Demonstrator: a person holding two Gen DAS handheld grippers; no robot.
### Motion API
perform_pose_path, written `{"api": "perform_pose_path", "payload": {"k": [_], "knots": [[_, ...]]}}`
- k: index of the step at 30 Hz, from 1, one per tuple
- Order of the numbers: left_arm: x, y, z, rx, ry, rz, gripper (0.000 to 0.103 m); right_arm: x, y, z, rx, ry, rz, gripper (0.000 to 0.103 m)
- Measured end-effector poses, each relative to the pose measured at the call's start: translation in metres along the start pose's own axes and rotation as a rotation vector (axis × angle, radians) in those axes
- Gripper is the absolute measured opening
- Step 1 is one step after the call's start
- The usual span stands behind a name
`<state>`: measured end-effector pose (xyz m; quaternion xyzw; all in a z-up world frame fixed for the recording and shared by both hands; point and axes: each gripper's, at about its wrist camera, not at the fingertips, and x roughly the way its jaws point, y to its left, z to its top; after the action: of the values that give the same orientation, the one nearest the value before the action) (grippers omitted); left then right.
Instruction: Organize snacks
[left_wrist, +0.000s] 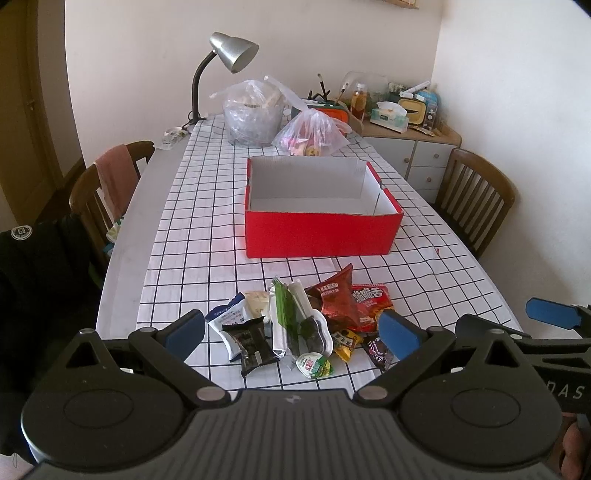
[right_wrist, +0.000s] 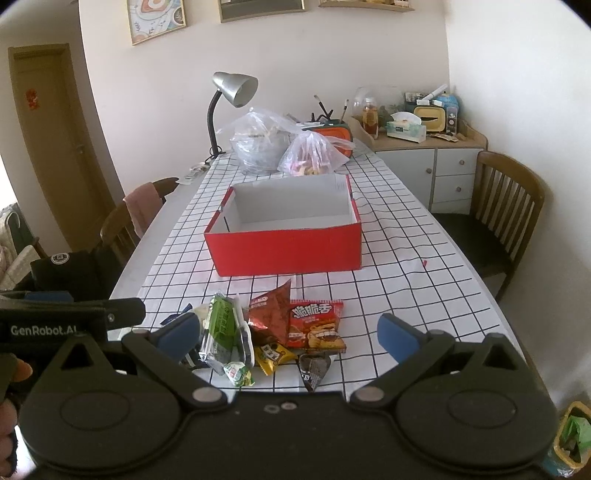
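Low centre of the frame, crinkly foil snack packets (left_wrist: 310, 325) lie heaped on the worktop before the empty red cardboard box (left_wrist: 321, 230); light, slippery, best pinched at sealed edges. Left gripper (left_wrist: 293, 332) and right gripper (right_wrist: 286, 338) gape wide, holding nothing

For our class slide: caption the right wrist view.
Open right hand-held gripper above mixed snack packets before an empty red cardboard box.

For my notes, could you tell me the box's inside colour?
White inside the red box, clearest in the right wrist view.
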<state>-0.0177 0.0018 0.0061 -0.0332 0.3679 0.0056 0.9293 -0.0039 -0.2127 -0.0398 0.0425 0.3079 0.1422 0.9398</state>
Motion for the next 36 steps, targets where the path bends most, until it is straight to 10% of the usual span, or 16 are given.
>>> {"api": "perform_pose_path", "payload": {"k": [36], "knots": [[-0.004, 0.004, 0.001, 0.010, -0.033, -0.023, 0.101, -0.015, 0.005, 0.005, 0.001, -0.052, -0.040, 0.102]]}}
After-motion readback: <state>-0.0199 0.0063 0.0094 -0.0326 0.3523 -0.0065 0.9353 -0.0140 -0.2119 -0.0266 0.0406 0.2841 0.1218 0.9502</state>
